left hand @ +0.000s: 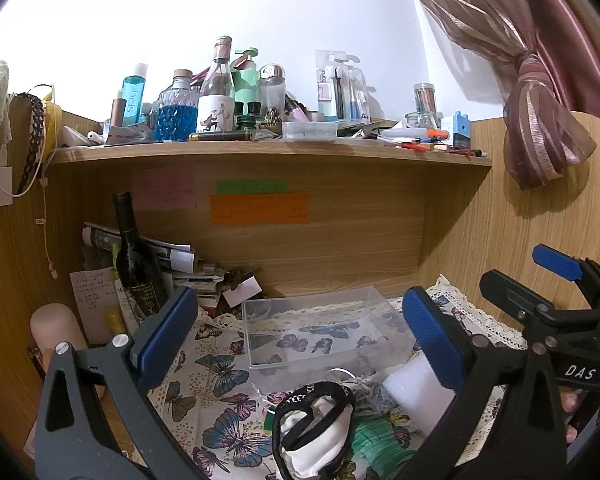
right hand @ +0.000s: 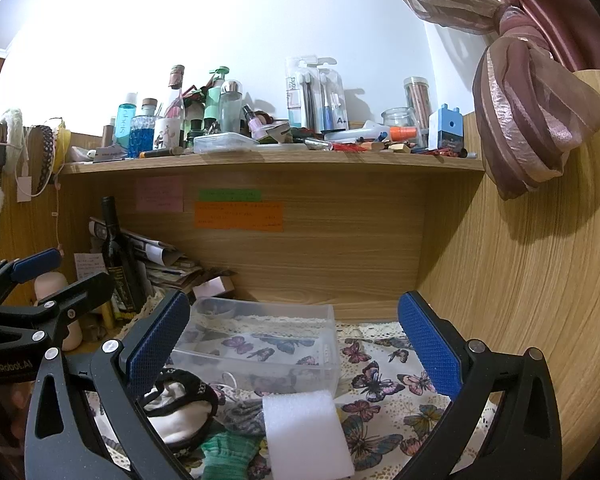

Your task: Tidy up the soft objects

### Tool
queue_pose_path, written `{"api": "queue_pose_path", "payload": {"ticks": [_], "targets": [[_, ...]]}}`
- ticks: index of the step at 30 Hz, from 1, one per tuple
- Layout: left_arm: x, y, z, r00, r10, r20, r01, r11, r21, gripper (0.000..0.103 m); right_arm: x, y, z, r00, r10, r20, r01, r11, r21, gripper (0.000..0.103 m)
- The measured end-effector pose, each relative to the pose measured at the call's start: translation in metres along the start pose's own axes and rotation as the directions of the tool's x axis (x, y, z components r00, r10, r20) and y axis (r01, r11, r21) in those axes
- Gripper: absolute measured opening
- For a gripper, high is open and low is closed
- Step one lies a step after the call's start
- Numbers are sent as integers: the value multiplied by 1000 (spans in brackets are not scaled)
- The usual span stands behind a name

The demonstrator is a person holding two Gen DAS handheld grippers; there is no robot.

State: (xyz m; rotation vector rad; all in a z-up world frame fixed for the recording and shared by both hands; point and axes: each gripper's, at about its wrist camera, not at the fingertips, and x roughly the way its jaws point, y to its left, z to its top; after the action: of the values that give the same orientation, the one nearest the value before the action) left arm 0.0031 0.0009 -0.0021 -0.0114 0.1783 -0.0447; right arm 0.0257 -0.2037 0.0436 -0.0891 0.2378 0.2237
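Your soft things lie in a small heap at the near edge of the tabletop: a white pouch with black trim (left hand: 316, 428), a grey knitted piece (right hand: 242, 416) just behind it, a green ribbed cloth (right hand: 226, 454) nearest you, and a white foam block (right hand: 306, 432) to their right, touching the grey piece. Just beyond the heap stands a clear plastic box (left hand: 320, 328) on the butterfly-print cloth (right hand: 384, 396), nothing soft inside it.

Your left tongs (left hand: 300, 328) hang spread wide above the pouch and the box, gripping nothing. Your right tongs (right hand: 296, 344) are spread wide as well, with the foam block and box showing between their blue pads (right hand: 430, 350), and they too grip nothing. The two tools sit side by side, each visible at the edge of the other's view.

At the far left a dark wine bottle (left hand: 134, 256) stands against stacked papers (left hand: 180, 260). Above runs a wooden shelf (left hand: 268, 151) crowded with bottles and jars. A mauve curtain (right hand: 528, 128) hangs knotted on the right.
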Motion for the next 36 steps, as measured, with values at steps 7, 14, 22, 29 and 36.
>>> {"api": "queue_pose_path", "payload": {"ticks": [7, 14, 22, 29, 36], "targets": [[0, 0, 0, 1000, 0, 2, 0, 1000, 0, 103, 0, 0, 0, 1000, 0, 0, 0, 1000, 0, 103], [0, 1, 0, 1000, 0, 2, 0, 1000, 1, 103, -1, 2, -1, 1000, 4, 3, -4, 1000, 1, 103], [-1, -1, 0, 1000, -12, -5, 12, 1000, 1, 103, -1, 2, -2, 1000, 6, 1, -6, 1000, 3, 103], [4, -2, -2, 1000, -15, -18, 15, 1000, 0, 103, 2, 4, -3, 1000, 10, -9, -10, 1000, -6, 103], [23, 6, -15, 997, -21, -68, 19, 1000, -24, 103, 18, -3, -13, 996, 37, -80, -37, 999, 3, 103]]}}
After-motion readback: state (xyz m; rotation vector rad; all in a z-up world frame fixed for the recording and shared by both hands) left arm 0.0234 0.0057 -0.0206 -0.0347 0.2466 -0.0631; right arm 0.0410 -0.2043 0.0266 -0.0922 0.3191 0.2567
